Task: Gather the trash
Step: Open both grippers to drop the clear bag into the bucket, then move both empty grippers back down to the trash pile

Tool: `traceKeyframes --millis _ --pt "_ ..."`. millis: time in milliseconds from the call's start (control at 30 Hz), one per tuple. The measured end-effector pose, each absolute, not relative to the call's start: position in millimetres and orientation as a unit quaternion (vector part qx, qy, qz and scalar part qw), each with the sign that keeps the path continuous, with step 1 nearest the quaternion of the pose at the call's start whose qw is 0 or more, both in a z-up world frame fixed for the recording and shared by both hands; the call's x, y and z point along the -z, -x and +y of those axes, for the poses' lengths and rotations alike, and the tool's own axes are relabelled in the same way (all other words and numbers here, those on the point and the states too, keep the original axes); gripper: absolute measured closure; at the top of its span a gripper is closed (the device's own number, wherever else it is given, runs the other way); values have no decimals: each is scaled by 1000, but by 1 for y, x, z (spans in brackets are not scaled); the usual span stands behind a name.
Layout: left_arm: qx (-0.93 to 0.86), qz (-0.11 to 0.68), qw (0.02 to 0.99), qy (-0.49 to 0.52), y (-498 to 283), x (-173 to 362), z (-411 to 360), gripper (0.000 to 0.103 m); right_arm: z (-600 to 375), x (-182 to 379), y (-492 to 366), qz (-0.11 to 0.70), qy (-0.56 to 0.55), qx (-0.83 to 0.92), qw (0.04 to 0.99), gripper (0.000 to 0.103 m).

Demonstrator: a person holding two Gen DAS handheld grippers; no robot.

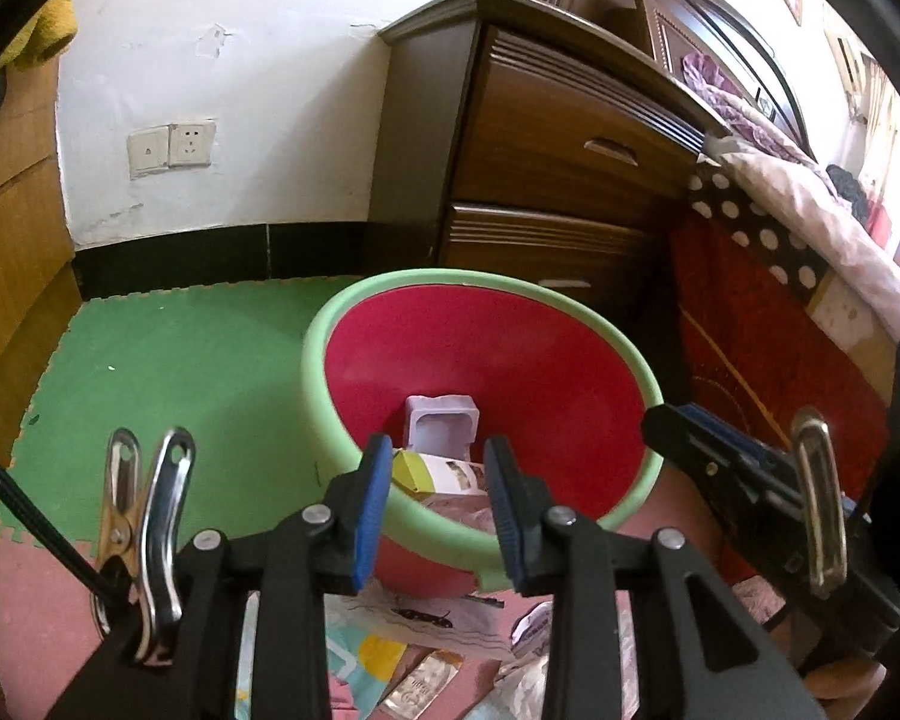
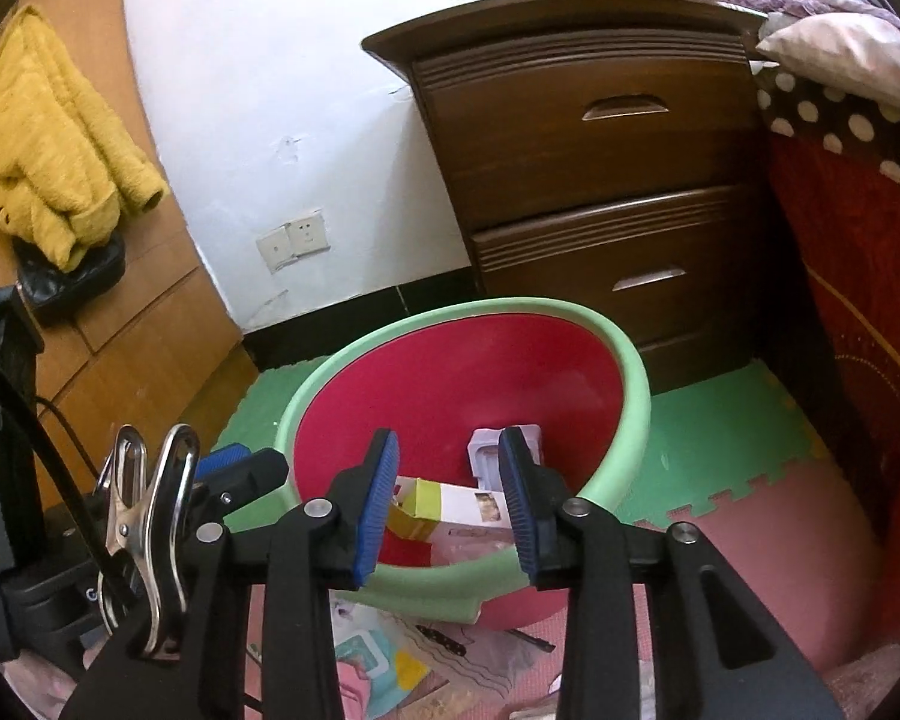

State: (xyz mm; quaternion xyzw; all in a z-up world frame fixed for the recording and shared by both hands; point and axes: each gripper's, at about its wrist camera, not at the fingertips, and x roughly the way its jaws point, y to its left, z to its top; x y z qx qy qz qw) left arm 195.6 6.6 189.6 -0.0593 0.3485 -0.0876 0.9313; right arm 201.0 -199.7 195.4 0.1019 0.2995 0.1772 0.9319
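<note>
A red basin with a pale green rim (image 1: pixel 324 372) (image 2: pixel 636 372) stands on the foam floor mat. In it lie a white plastic cup (image 1: pixel 441 426) (image 2: pixel 482 450), a yellow and white carton (image 1: pixel 432 471) (image 2: pixel 450 501) and a crumpled wrapper (image 1: pixel 456 507) (image 2: pixel 468 543). My left gripper (image 1: pixel 438 504) hovers over the near rim, blue pads apart and touching nothing. My right gripper (image 2: pixel 450 504) hangs open beside it over the same rim, also gripping nothing. Each shows in the other's view: the right gripper (image 1: pixel 690 426) at the right, the left gripper (image 2: pixel 240 462) at the left.
Loose papers and wrappers (image 1: pixel 426 618) (image 2: pixel 378 654) litter the pink mat in front of the basin. A dark wooden nightstand (image 1: pixel 546 138) (image 2: pixel 600 138) stands behind it, a red-covered bed (image 1: pixel 768 330) to the right. Green mat (image 1: pixel 168 372) lies to the left.
</note>
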Motion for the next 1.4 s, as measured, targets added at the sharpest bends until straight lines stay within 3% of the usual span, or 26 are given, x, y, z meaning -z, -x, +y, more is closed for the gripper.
traceKeyframes --millis 700,1400 --pt "35 372 926 52 -128 -169 66 70 -184 -181 -142 311 -106 -203 922 67" --pt "-92 396 914 8 -90 -130 135 70 -147 -116 -103 371 -111 -228 894 67"
